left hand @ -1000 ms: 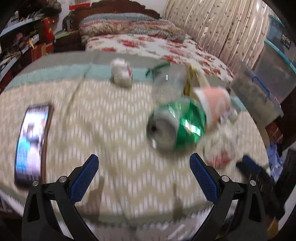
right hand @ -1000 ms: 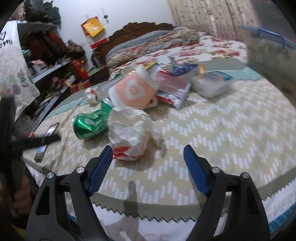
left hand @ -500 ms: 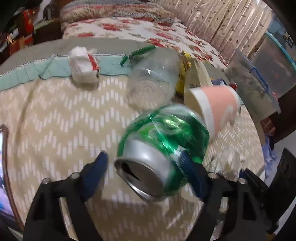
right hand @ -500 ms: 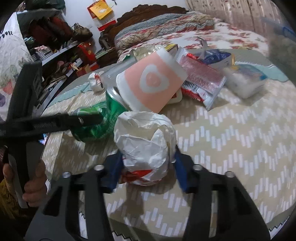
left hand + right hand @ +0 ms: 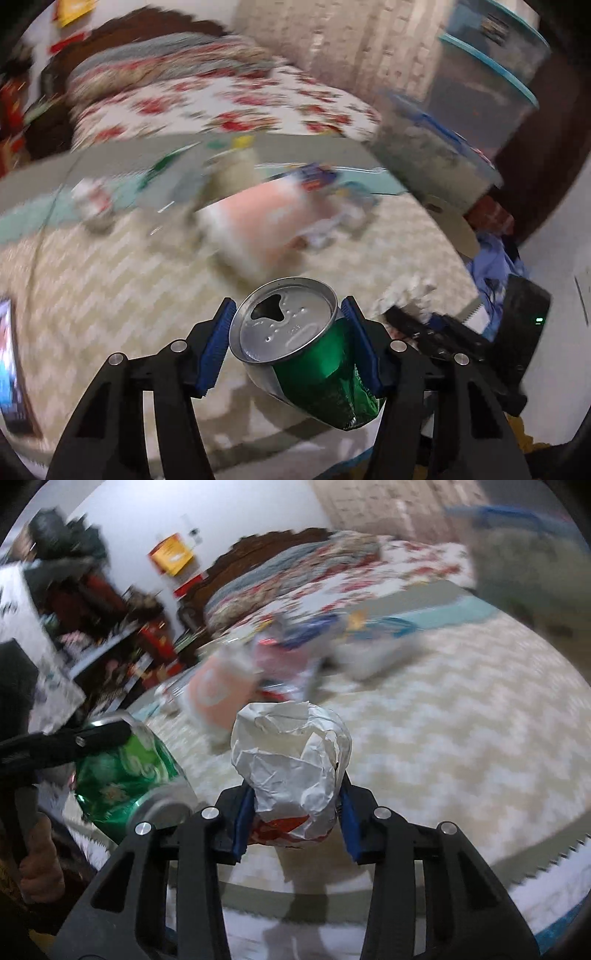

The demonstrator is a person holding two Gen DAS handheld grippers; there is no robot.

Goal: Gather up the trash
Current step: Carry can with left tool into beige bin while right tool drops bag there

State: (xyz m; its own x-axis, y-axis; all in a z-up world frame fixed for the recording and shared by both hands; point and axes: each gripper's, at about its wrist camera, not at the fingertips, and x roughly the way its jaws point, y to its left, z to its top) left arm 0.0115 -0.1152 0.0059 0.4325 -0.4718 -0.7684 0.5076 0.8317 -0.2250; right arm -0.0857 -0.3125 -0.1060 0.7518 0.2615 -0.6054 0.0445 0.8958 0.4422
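A dented green drink can (image 5: pixel 314 365) hangs above the table between the blue pads of my left gripper (image 5: pixel 288 306), whose jaws are closing on it; its open silver top faces the camera. The can (image 5: pixel 122 771) also shows at the left of the right wrist view. My right gripper (image 5: pixel 295 790) is closing on a crumpled white paper wrapper (image 5: pixel 291 746) with red print, lifted off the cloth. A pink paper cup (image 5: pixel 258 221) lies on its side behind, blurred, among other wrappers (image 5: pixel 295 664).
The round table carries a beige chevron cloth (image 5: pixel 110 295). A phone (image 5: pixel 11 365) lies at its left edge. Clear storage bins (image 5: pixel 443 162) stand to the right, a bed with a floral cover (image 5: pixel 221 99) behind. A hand (image 5: pixel 37 864) holds the left tool.
Both grippers went from open to gripping. The left took the green can and lifted it; the right took the paper wrapper and raised it off the cloth. Both views have swung.
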